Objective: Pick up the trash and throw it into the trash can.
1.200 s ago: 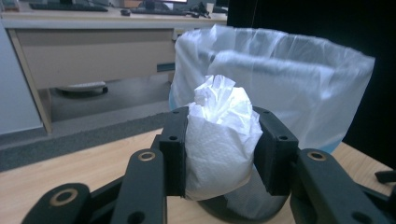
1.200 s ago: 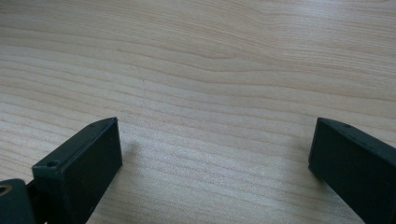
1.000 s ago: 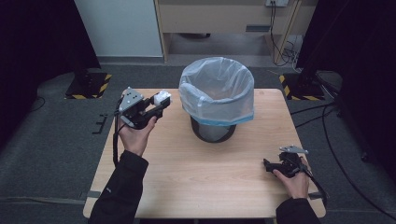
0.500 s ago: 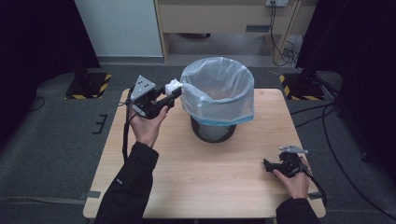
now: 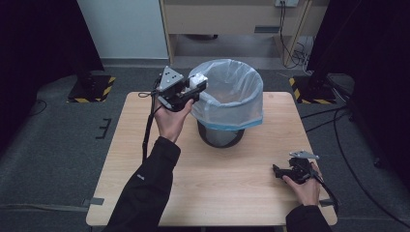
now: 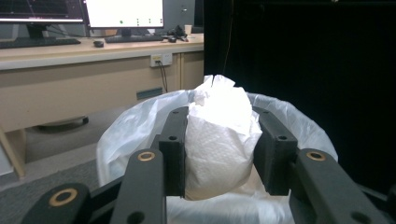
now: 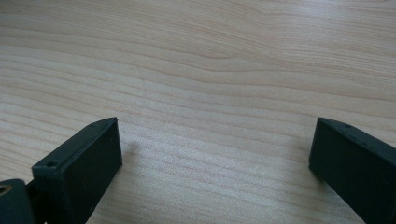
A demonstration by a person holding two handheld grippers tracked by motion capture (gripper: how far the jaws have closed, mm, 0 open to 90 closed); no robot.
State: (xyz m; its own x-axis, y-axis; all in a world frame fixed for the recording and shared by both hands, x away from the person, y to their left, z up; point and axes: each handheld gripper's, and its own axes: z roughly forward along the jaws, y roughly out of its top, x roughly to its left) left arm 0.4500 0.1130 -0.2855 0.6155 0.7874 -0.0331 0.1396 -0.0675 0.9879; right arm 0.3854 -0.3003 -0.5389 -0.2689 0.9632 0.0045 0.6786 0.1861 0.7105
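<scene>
While left gripper [image 5: 199, 86] clamps crumpled tissue [image 6: 219, 140] at lined bin [image 5: 227, 104] rim, right gripper [image 5: 280, 171] rests wide open; no legible writing.

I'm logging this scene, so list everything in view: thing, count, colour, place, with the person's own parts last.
table: one, light wood, centre of the high view.
waste bin: one, dark, on the table's far middle.
bin liner: one, translucent white with a blue edge, folded over the bin's rim.
crumpled paper towel: one, white, clamped in the left tool at the bin's rim.
desk: one, beige, beyond the bin in the left gripper view.
monitors: two, lit, on the desk.
floor bases: two, yellow-black striped edges, on the floor beside the table's far corners.
left tool: one, black, raised at the bin's left rim.
right tool: one, black, open, low over the table's near right.
</scene>
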